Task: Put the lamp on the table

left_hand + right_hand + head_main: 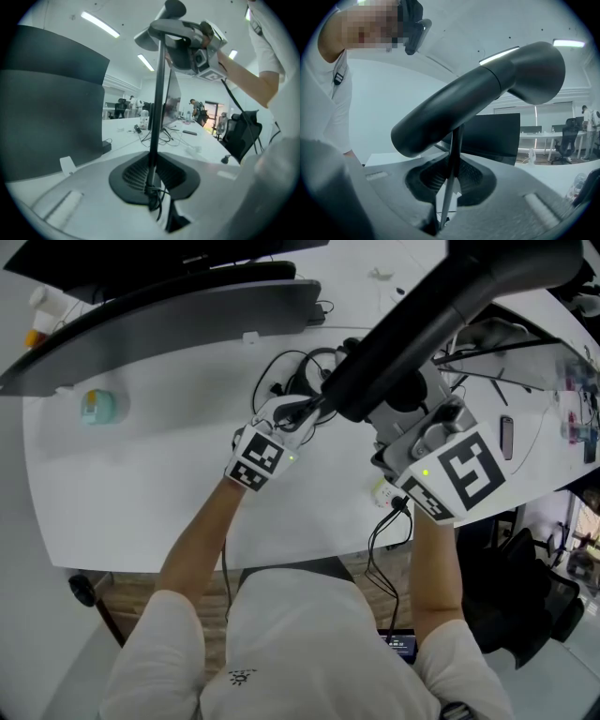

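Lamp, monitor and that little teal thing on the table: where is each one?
lamp [450, 310], head view, on its thick dark tube-shaped head.
monitor [206, 306], head view, on its curved grey back.
teal thing [97, 407], head view, on its round top.

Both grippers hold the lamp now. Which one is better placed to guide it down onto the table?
Left, probably. The left gripper grips the lamp's pole low, far under the lamp head; the right gripper grips just under that head, so it can only steady the top.
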The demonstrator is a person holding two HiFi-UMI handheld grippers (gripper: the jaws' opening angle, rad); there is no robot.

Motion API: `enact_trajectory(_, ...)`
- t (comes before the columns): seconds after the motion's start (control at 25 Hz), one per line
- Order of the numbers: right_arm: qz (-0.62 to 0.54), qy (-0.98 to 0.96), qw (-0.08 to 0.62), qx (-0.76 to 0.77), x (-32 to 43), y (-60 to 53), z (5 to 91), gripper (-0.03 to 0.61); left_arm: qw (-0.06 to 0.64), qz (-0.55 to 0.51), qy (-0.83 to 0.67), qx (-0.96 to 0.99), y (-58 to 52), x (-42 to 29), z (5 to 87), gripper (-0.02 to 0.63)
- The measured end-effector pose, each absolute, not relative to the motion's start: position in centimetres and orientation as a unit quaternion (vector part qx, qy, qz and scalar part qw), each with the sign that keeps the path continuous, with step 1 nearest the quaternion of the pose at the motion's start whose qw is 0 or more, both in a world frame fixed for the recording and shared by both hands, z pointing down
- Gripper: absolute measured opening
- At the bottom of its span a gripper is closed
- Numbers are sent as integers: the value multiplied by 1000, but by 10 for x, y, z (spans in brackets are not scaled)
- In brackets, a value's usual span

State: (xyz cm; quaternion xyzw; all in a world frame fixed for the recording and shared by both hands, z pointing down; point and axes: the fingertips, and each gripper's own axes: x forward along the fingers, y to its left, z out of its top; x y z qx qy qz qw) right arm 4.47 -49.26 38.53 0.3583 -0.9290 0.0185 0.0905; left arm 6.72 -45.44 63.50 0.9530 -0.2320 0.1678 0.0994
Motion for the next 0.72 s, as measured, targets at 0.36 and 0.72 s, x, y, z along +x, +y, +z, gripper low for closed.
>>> enact_trajectory(0.36,9,-933,90,350,36,-484,384,32,102,177,-236,950,-451,65,640,49)
enact_trajectory(0.72,7,-931,89,353,36,-483,386,34,115,174,-245,947,-451,63,643,55)
